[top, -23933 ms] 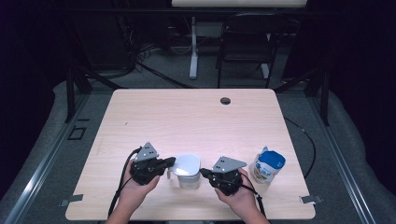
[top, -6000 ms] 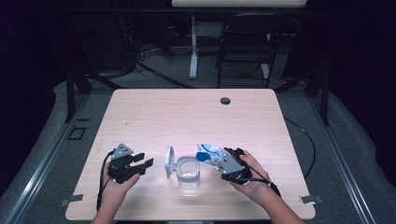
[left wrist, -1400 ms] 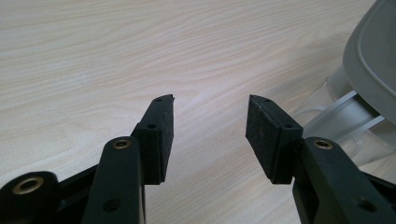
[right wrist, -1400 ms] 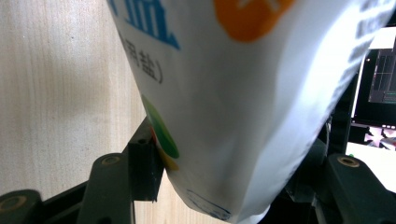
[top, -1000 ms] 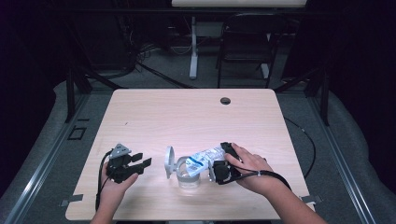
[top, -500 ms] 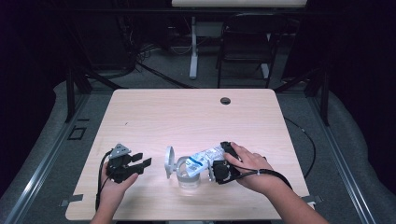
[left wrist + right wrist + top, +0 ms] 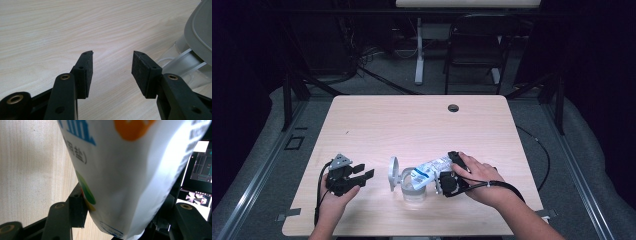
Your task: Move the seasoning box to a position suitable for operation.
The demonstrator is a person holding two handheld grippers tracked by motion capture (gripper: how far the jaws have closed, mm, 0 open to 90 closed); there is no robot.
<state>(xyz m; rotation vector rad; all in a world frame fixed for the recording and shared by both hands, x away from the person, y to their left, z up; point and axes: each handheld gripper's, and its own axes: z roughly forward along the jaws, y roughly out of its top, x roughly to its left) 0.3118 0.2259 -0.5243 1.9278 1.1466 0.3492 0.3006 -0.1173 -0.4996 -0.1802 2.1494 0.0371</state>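
Pouring salt into the jar: spill risk.
Left of the clear jar (image 7: 413, 186), our left gripper (image 7: 362, 175) idles, jaws wide, empty. Above its mouth, the tilted salt bag (image 7: 432, 169) sits clamped in our right gripper (image 7: 443, 181); unbraced, the jar may tip, or grains overshoot.

a pale wooden table (image 7: 412, 120) has a round cable hole (image 7: 453, 107) near its far edge; a dark chair (image 7: 476, 55) stands beyond.
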